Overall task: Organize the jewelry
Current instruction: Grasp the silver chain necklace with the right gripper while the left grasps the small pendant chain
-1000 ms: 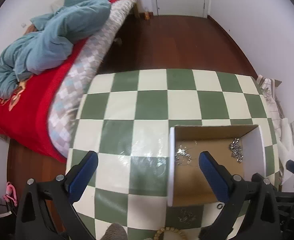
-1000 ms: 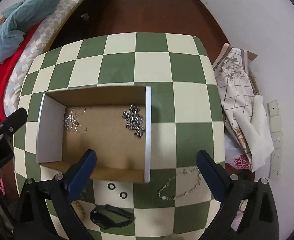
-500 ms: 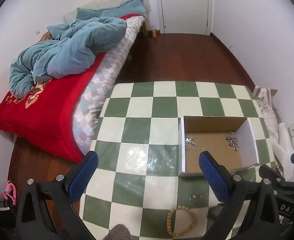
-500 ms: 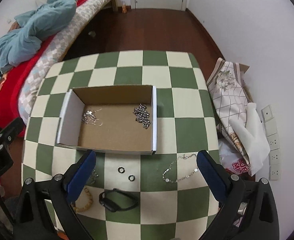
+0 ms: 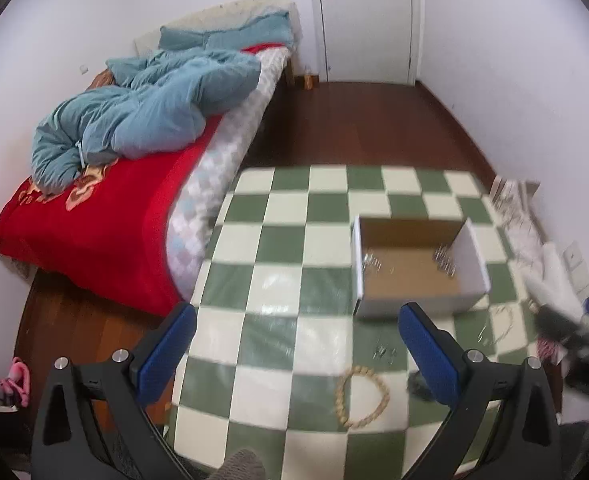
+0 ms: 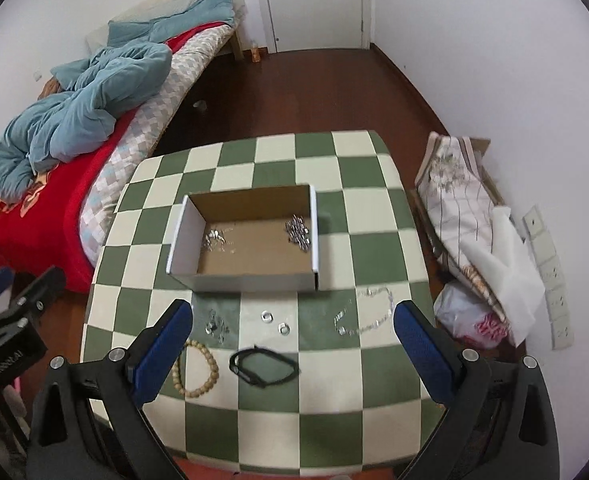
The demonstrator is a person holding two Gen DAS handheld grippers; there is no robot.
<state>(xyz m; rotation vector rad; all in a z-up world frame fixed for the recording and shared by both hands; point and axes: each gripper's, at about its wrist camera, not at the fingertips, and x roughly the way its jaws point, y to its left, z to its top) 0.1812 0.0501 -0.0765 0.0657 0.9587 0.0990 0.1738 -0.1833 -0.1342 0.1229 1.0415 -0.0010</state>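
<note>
An open cardboard box (image 6: pixel 250 276) stands on the green-and-cream checkered table (image 6: pixel 366 216); it also shows in the left wrist view (image 5: pixel 410 304). Two silver chain piles (image 6: pixel 300 232) lie inside it. In front of it lie a small silver piece (image 6: pixel 214 326), two rings (image 6: pixel 274 322), a silver chain (image 6: pixel 368 312), a black band (image 6: pixel 264 370) and a wooden bead bracelet (image 6: pixel 198 372), which the left wrist view (image 5: pixel 360 396) also shows. My right gripper (image 6: pixel 292 354) is open and empty above the table's near edge. My left gripper (image 5: pixel 298 360) is open and empty, left of the box.
A bed with a red cover (image 5: pixel 94 248) and a blue duvet (image 5: pixel 134 116) stands to the left of the table. Cloth and bags (image 6: pixel 478 248) are piled against the right wall. Dark wooden floor (image 6: pixel 294 96) and a white door lie beyond.
Both grippers have pulled back and up from the box, so more of the table and room shows. The jewelry in front of the box has come into view. Jaws stay open.
</note>
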